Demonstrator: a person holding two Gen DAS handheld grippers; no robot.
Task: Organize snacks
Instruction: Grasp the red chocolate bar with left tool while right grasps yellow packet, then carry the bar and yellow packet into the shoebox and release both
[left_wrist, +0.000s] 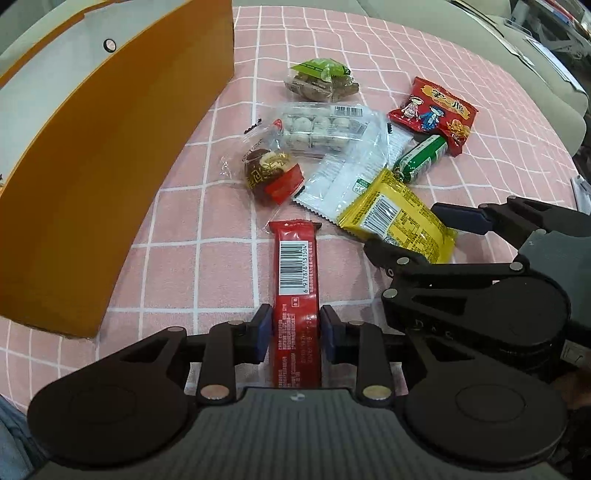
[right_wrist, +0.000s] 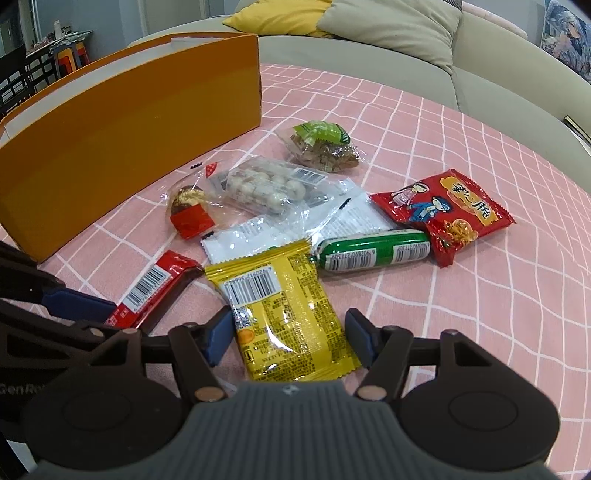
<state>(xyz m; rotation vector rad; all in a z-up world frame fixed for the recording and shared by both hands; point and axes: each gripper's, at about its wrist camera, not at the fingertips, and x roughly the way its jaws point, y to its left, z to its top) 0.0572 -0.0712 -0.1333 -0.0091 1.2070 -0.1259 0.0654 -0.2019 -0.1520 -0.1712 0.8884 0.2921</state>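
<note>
Pink checked tablecloth (right_wrist: 461, 184), beige sofa (right_wrist: 498, 74), yellow cushion (right_wrist: 273, 16), beige cushion (right_wrist: 399, 26)

Behind your counter (right_wrist: 480, 258), draped in pink grid cloth, a grey-beige sofa (right_wrist: 498, 85) holds a yellow cushion (right_wrist: 258, 16) and a beige cushion (right_wrist: 391, 26).

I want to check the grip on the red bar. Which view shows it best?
The left wrist view: the red bar runs lengthwise between the left gripper pads. The right wrist view shows only its barcode end, seen obliquely.
</note>
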